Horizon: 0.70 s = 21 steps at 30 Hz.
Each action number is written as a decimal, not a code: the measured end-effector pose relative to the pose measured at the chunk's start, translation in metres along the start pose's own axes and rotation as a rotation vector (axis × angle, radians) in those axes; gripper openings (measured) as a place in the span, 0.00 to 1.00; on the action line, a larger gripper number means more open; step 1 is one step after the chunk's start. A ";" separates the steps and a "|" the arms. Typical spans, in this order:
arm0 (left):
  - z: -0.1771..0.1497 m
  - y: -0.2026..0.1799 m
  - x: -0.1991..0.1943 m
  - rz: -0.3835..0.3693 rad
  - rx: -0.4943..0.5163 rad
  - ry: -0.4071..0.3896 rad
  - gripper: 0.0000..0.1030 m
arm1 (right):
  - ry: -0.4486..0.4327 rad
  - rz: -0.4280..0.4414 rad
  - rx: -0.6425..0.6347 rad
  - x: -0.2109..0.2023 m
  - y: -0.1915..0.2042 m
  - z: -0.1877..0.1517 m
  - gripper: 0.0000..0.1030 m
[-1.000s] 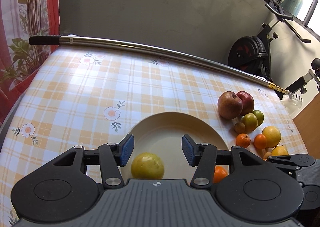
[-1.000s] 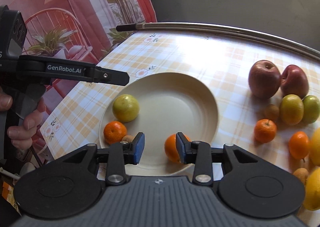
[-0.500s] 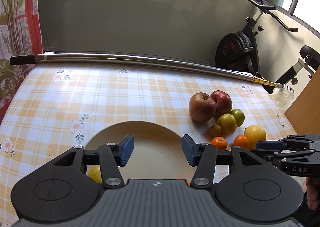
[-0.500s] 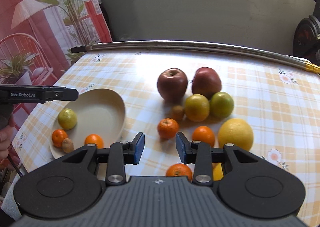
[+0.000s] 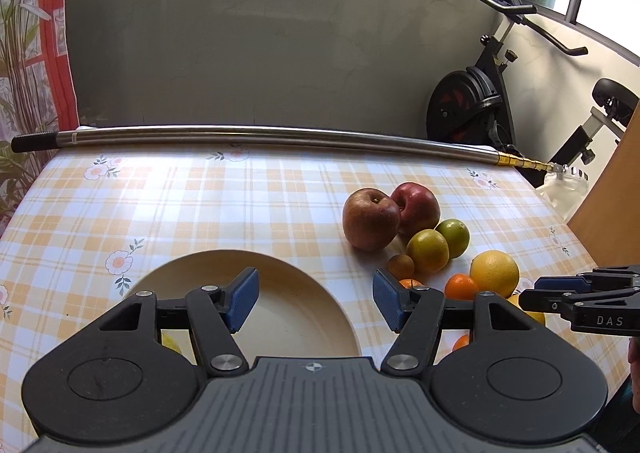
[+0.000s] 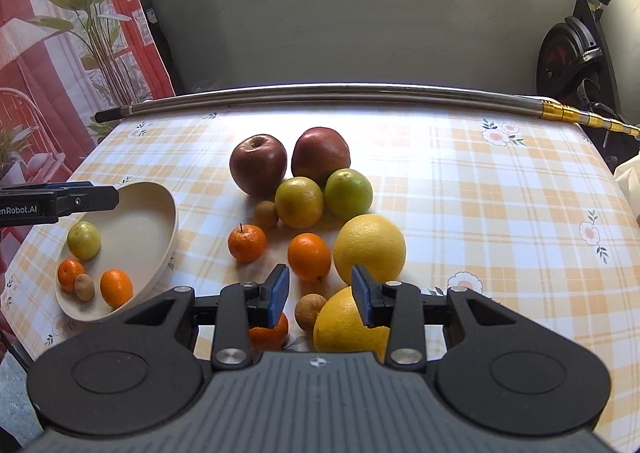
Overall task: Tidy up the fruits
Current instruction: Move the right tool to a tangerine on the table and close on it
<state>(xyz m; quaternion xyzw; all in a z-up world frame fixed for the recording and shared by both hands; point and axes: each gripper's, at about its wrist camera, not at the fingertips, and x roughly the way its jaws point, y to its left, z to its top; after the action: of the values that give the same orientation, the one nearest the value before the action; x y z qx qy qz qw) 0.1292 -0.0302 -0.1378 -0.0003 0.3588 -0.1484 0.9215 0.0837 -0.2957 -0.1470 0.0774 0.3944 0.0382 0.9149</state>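
Observation:
A cream plate (image 6: 156, 221) lies at the left and holds a yellow-green citrus (image 6: 83, 240), two mandarins (image 6: 116, 287) and a small brown fruit (image 6: 84, 286). To its right a loose pile holds two red apples (image 6: 258, 164), green citrus (image 6: 348, 192), mandarins (image 6: 309, 256) and two big yellow fruits (image 6: 369, 247). My right gripper (image 6: 320, 295) is open and empty above the pile's near side. My left gripper (image 5: 314, 301) is open and empty above the plate (image 5: 296, 313); the pile (image 5: 371, 219) lies to its right.
A long steel pole (image 6: 360, 93) lies along the far edge of the checked tablecloth (image 6: 500, 213). An exercise bike (image 5: 480, 105) stands beyond the right corner. A grey wall is behind, a red curtain at the left.
My right gripper has swung from over the plate to over the fruit pile and stays open. My left gripper has lifted and turned right, so the pile now shows ahead.

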 end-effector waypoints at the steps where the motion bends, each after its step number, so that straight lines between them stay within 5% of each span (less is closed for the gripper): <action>1: -0.002 -0.003 -0.001 0.011 0.009 -0.006 0.64 | -0.001 0.002 -0.001 -0.001 0.001 -0.002 0.37; 8: -0.018 -0.013 -0.015 0.060 0.038 -0.023 0.64 | -0.031 0.002 0.029 -0.003 0.012 -0.016 0.37; 21: -0.026 -0.001 -0.020 0.041 -0.019 -0.009 0.64 | 0.003 0.016 0.035 0.009 0.029 -0.031 0.37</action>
<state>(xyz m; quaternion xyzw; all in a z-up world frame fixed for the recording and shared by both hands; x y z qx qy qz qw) 0.0977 -0.0232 -0.1431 -0.0022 0.3562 -0.1261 0.9259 0.0673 -0.2626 -0.1699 0.0966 0.3958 0.0388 0.9124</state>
